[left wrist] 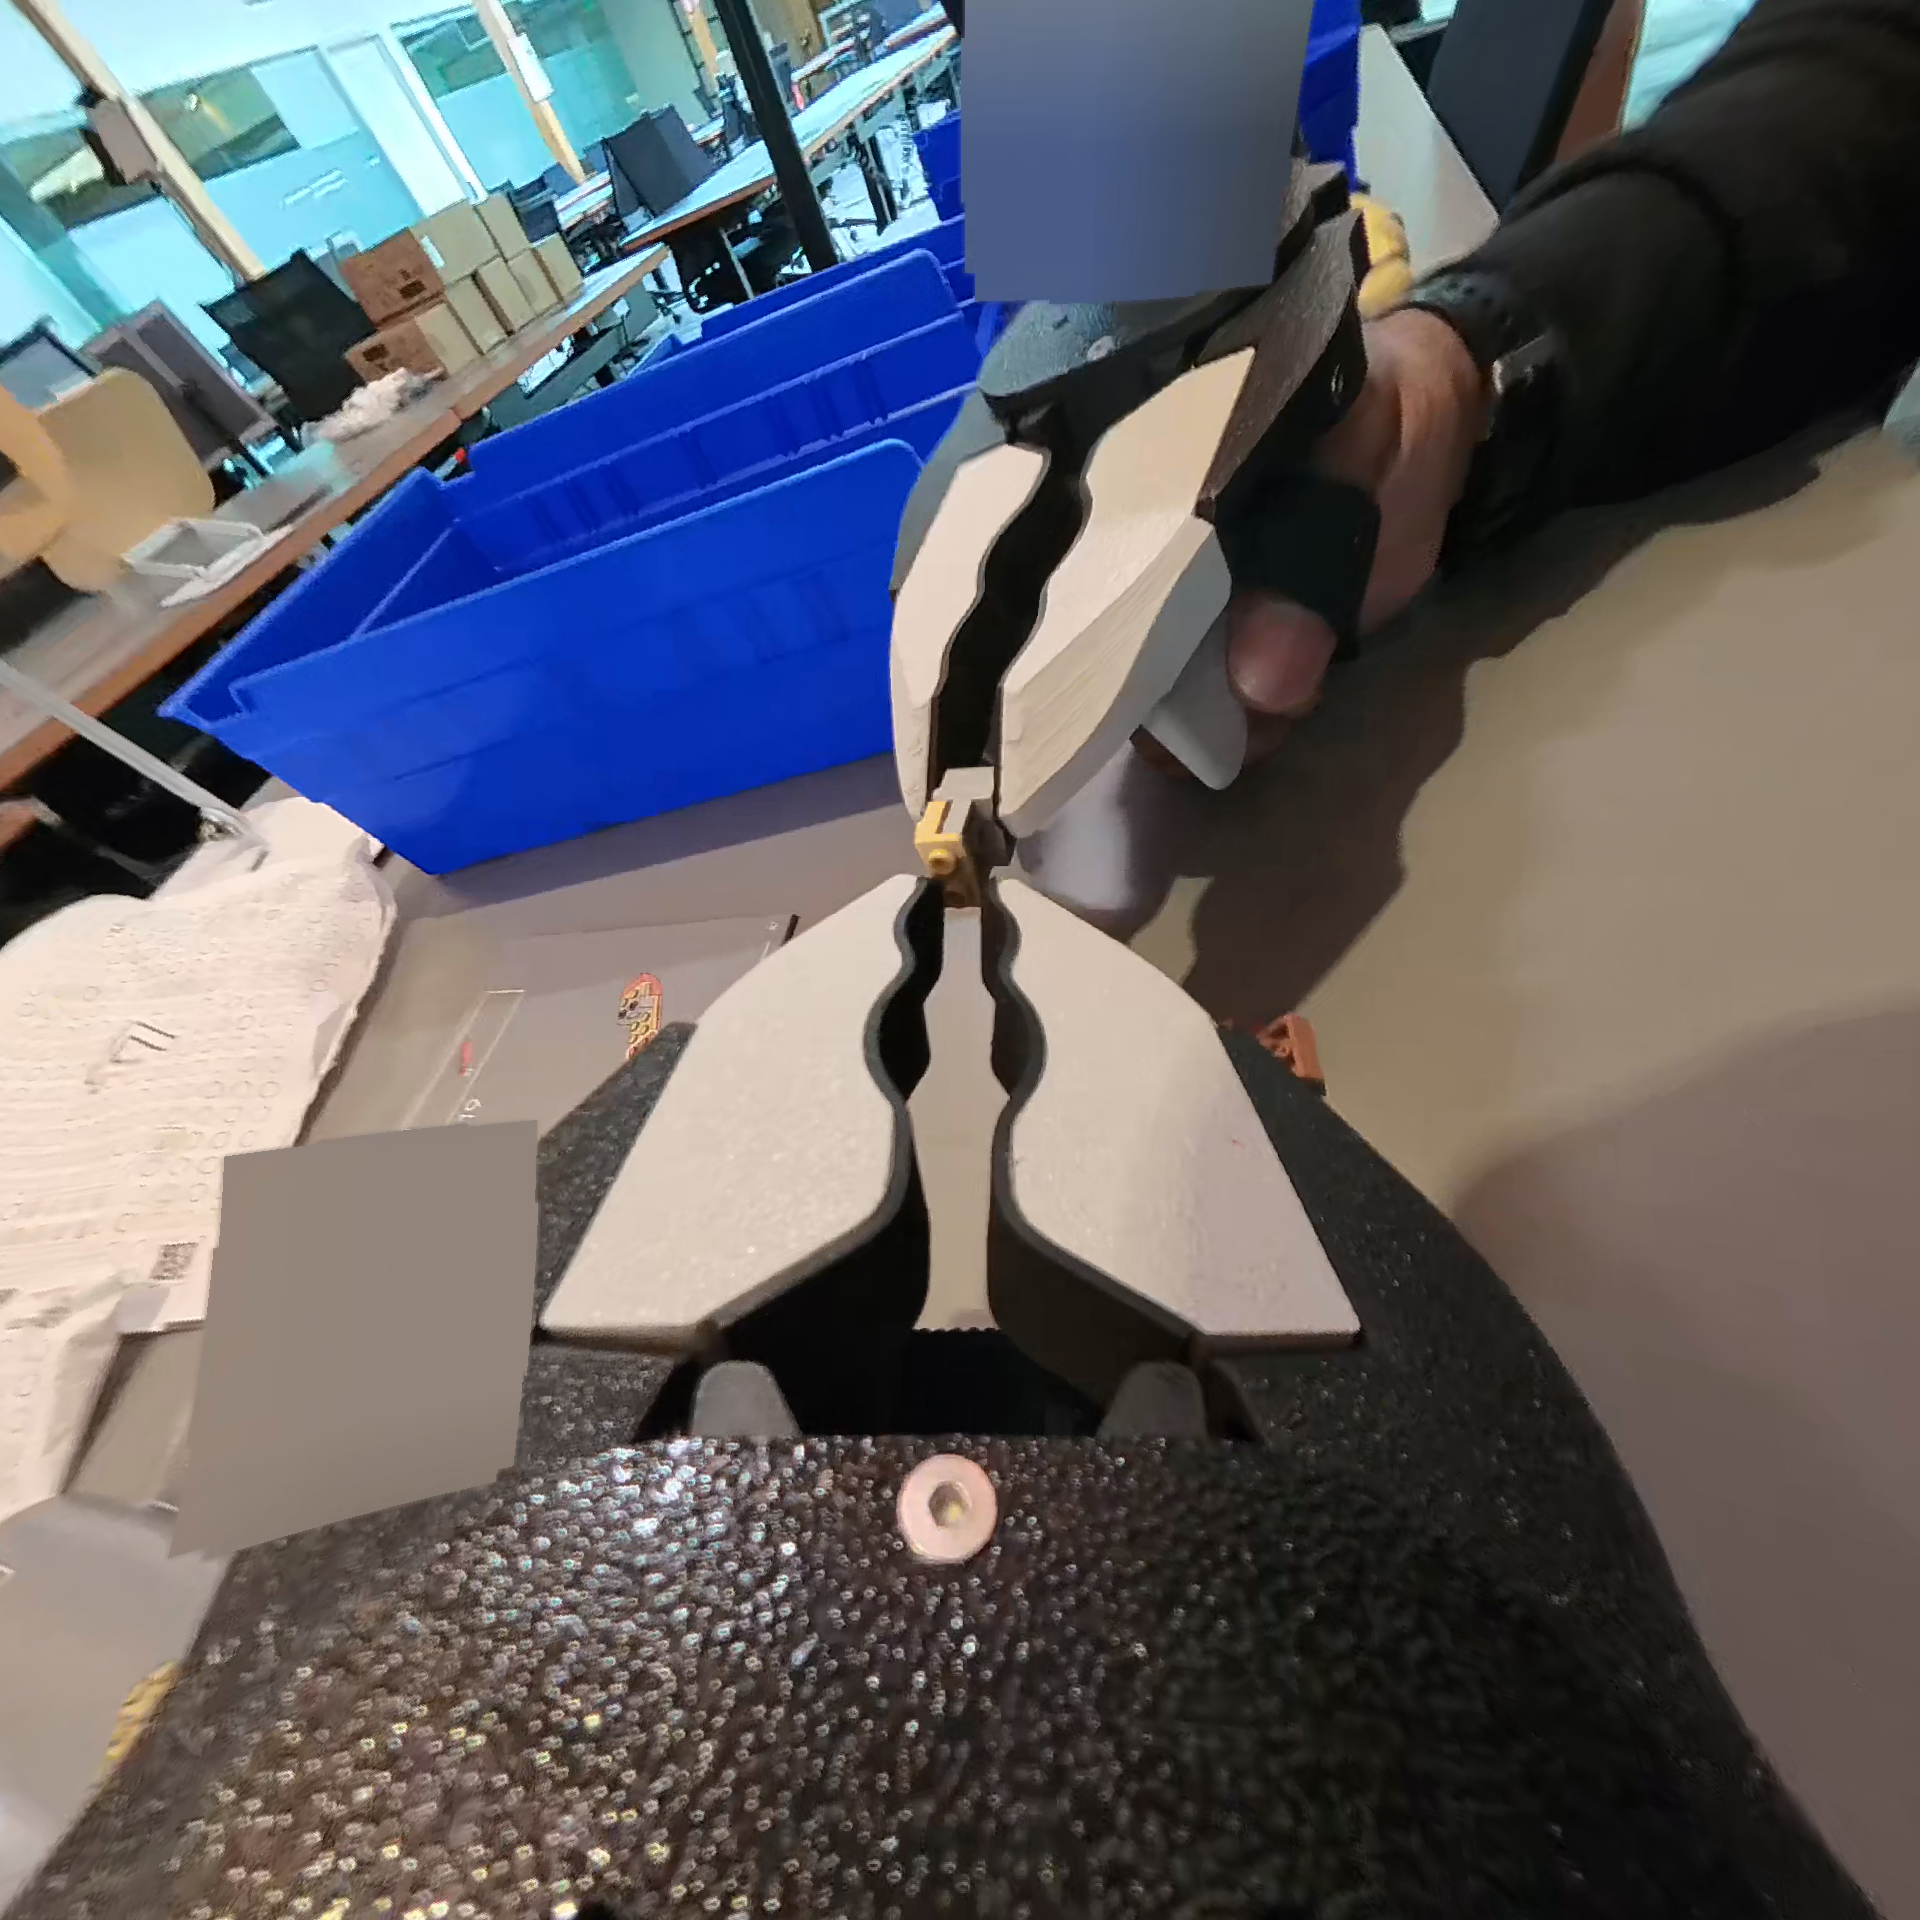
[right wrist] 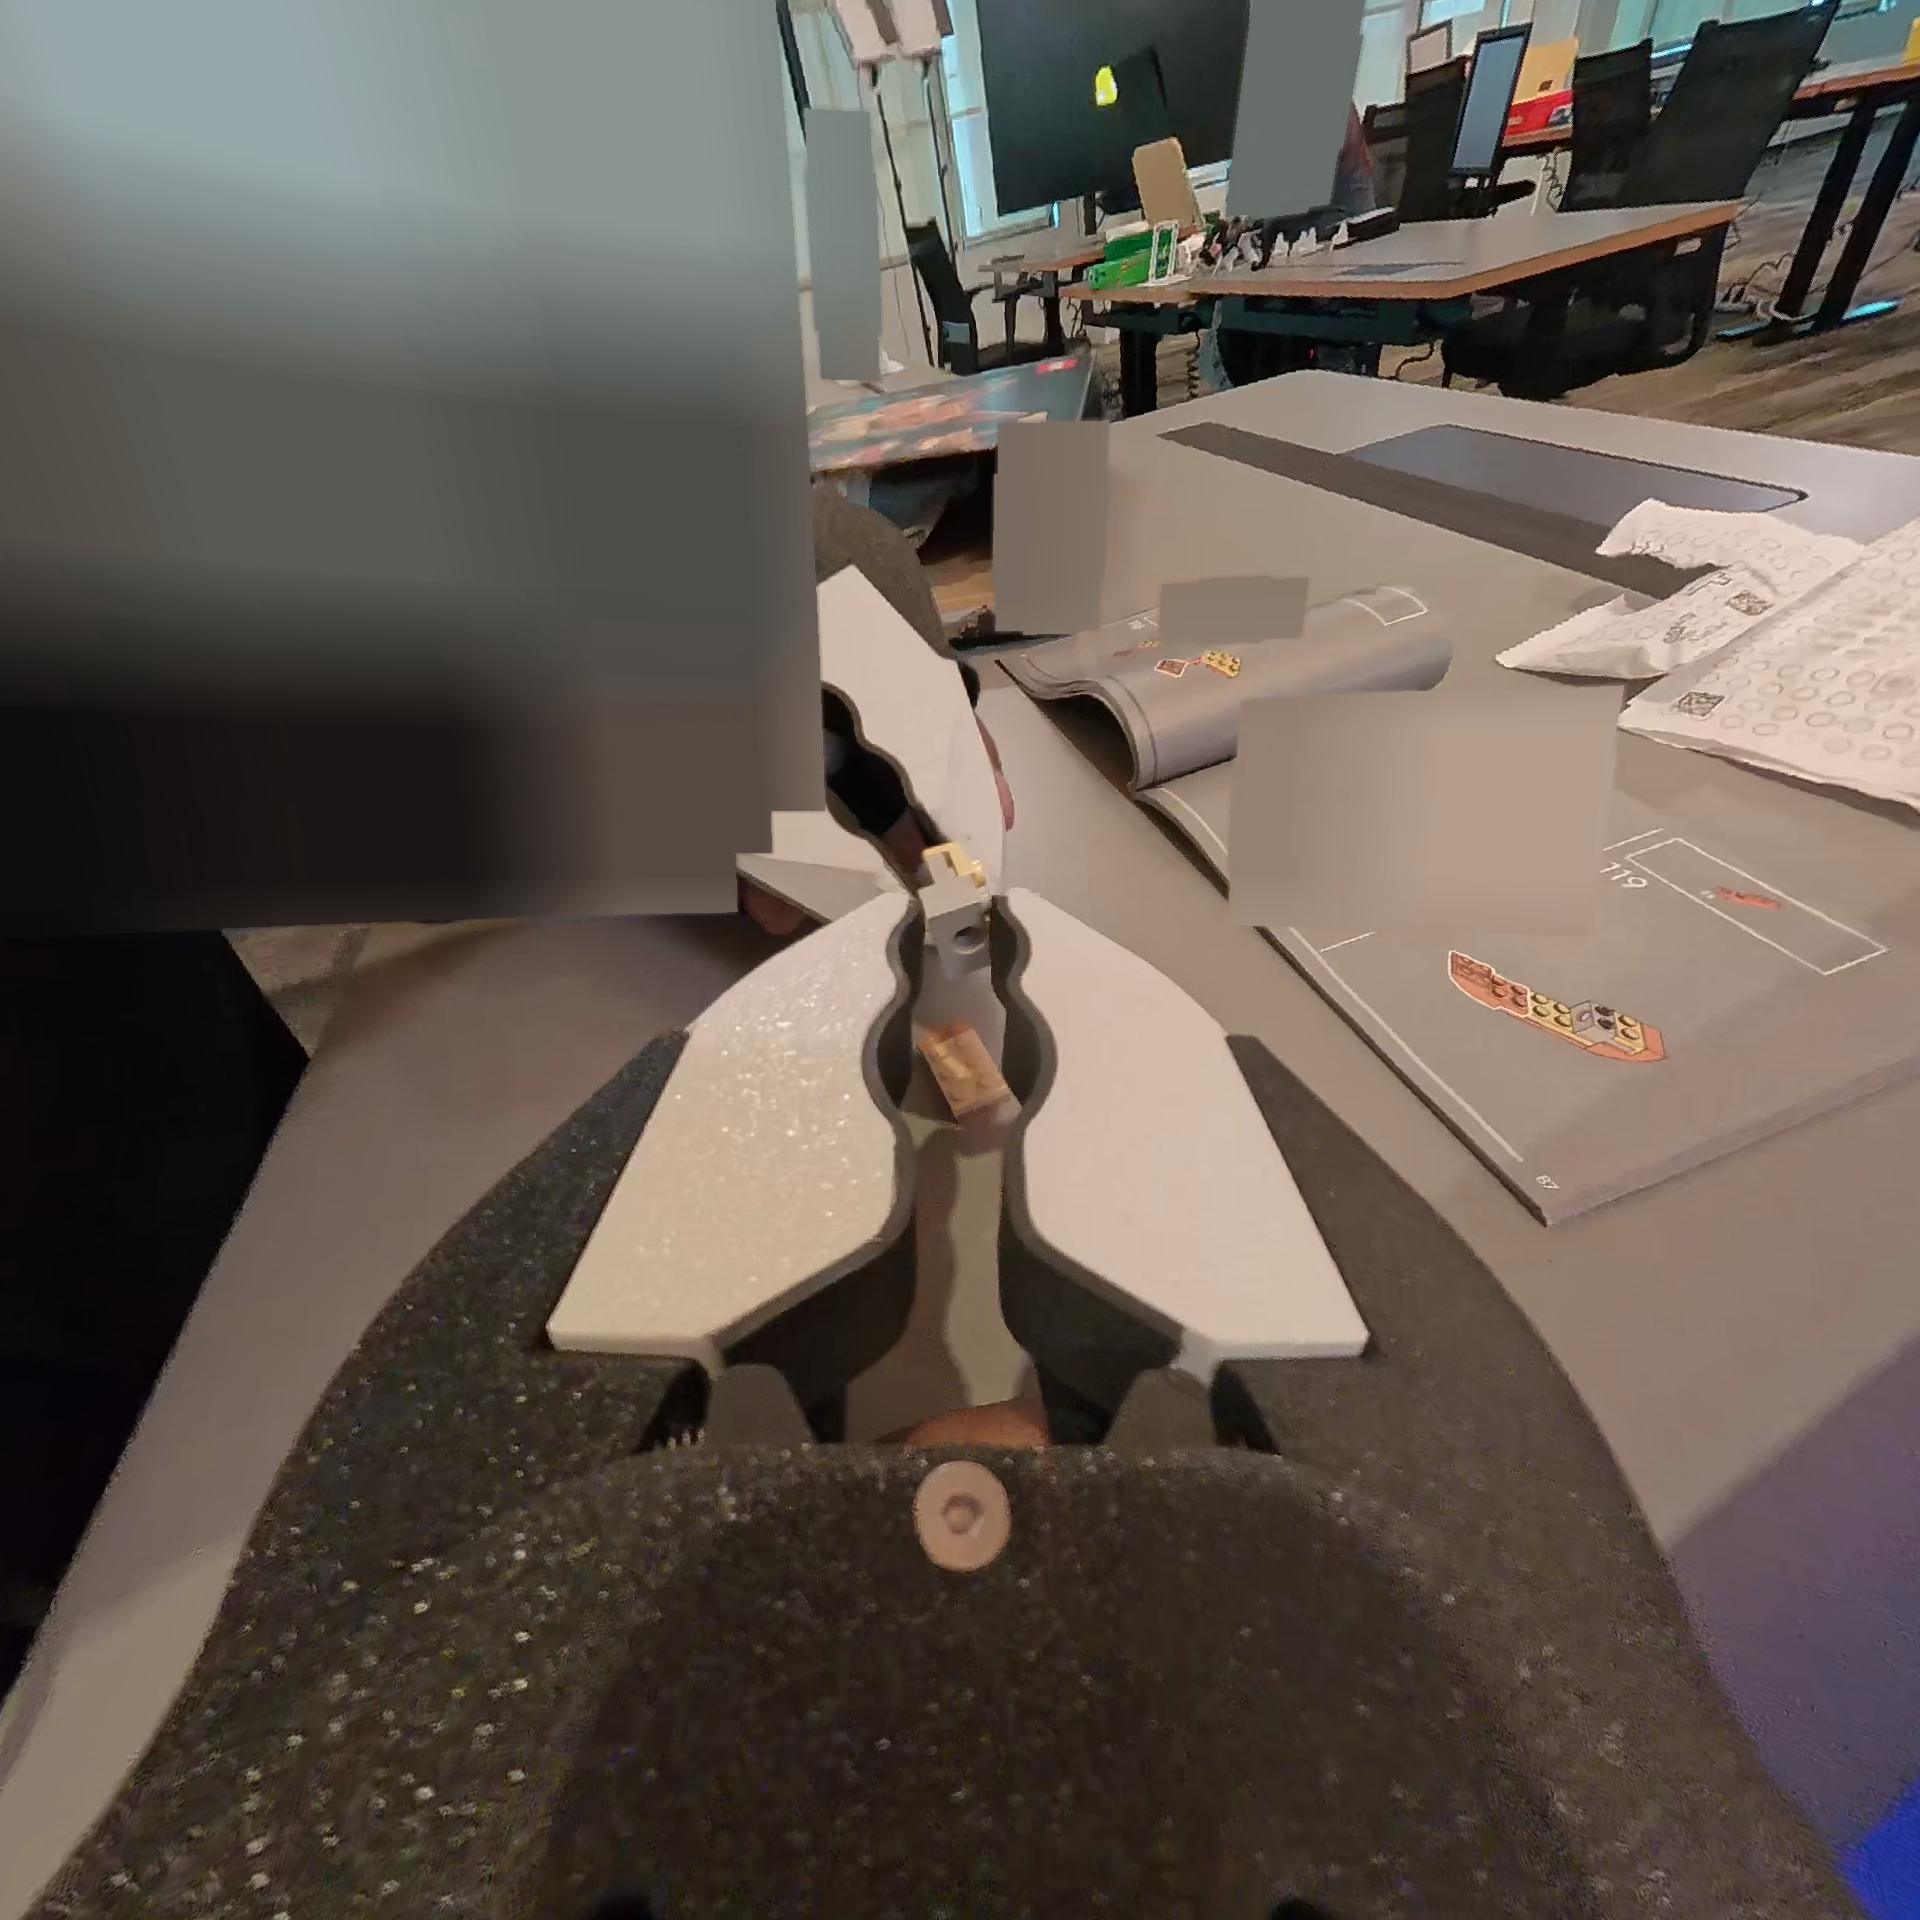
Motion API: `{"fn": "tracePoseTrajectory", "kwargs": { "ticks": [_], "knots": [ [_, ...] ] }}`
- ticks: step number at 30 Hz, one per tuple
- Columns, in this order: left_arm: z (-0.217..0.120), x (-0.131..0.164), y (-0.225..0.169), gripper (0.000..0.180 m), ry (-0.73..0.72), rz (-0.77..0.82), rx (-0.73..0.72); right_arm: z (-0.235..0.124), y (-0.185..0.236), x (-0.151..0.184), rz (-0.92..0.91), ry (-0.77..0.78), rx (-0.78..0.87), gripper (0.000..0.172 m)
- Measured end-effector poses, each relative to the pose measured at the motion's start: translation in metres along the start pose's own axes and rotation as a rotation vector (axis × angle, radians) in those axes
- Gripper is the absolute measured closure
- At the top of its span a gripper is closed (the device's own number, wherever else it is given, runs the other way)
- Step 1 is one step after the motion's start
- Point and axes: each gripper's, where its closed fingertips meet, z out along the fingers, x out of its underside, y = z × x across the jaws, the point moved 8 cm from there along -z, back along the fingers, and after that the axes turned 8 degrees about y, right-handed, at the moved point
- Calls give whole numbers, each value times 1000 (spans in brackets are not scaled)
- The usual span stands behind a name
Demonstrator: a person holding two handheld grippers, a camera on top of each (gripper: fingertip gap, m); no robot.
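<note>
In the left wrist view my left gripper (left wrist: 958,891) is shut on a small tan piece (left wrist: 943,836) at its very tips. My right gripper (left wrist: 971,800) comes down from above, tip to tip with it, shut on a small grey brick (left wrist: 968,787). The tan piece touches the grey brick's end. In the right wrist view my right gripper (right wrist: 961,920) pinches the grey brick (right wrist: 961,940), which has a round hole in its side. The tan piece (right wrist: 954,860) sits at the brick's far end, against the left gripper's finger (right wrist: 914,707). Both are held above the grey table (right wrist: 1143,831).
A loose tan plate (right wrist: 968,1075) lies on the table under my right jaws. An open instruction booklet (right wrist: 1558,1039) and white paper bags (right wrist: 1766,644) lie to the right. Blue bins (left wrist: 582,665) stand behind. A small brown brick (left wrist: 1294,1044) lies beside my left gripper.
</note>
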Motion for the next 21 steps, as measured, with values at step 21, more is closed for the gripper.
{"fn": "tracePoseTrajectory", "kwargs": {
  "ticks": [21],
  "knots": [
    [-7, -11, 8, 173, -323, -466, 165, -6, -2, -8, 260, -276, -172, 160]
  ]
}}
